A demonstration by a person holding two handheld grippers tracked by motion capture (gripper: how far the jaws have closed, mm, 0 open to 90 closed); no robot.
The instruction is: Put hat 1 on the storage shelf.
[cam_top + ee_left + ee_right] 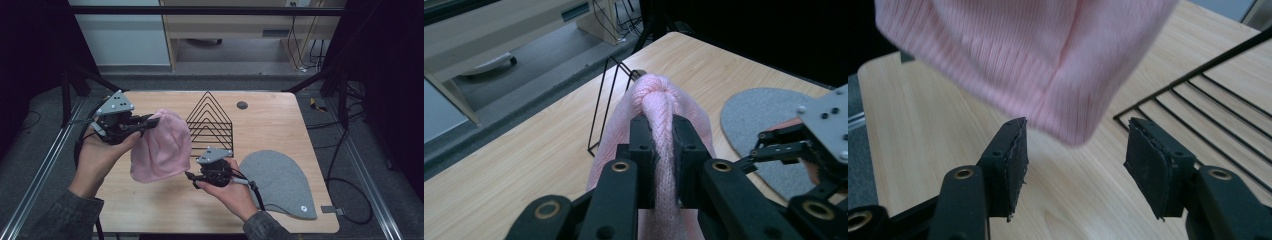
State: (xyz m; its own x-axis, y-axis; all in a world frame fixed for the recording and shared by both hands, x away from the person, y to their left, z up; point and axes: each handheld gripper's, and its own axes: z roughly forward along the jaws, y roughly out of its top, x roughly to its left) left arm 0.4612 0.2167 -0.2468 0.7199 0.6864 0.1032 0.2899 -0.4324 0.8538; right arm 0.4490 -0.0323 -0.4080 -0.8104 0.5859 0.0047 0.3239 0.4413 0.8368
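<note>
The pink knit hat hangs left of centre in the high view, lifted above the wooden table, its top edge bunched at the upper left and its rounded body drooping toward the lower middle of the frame. The left gripper, at the upper left of that view, pinches the bunched fold; in the left gripper view the hat runs as a thick ribbed ridge up between the two black jaws, which press on it from both sides. The right gripper sits just below and right of the hat's lower edge, near the frame's centre. In the right gripper view its jaws stand apart with bare table between them, and the hat's lower corner hangs in the upper half of the frame, just above and between the pads without touching them. Behind the hat stands a black wire rack, and a grey hat lies flat at the lower right.
</note>
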